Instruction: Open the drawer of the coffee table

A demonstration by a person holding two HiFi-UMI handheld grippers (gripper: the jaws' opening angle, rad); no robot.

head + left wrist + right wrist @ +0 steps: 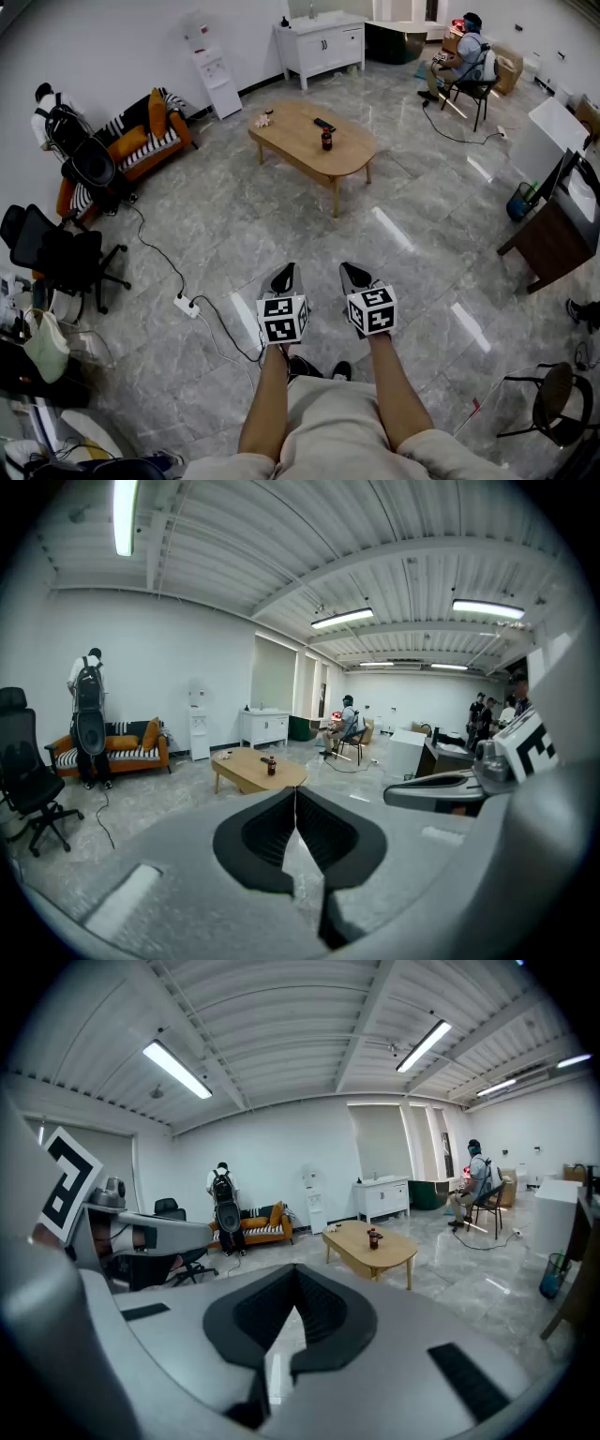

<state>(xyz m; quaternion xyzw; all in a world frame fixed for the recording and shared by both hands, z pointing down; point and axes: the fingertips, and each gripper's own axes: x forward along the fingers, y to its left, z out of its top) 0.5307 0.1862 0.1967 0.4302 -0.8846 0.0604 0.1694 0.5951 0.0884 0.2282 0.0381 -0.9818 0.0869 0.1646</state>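
1. Large bare studio hall: grey tiled floor (422, 244), ribbed ceiling (300, 1026), strip light (183, 1071).
2. Home furniture scattered about: striped sofa (141, 142), low wooden bench (295, 131), white cabinet (323, 49), water dispenser (212, 73).
3. Office chair (52, 255) and power strip (186, 306) nearby.

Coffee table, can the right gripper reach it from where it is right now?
Probably not yet. The right gripper, jaws shut and empty, is held close to the person's body, and the coffee table stands well off across open floor. Nothing blocks the way; the person would need to walk over.
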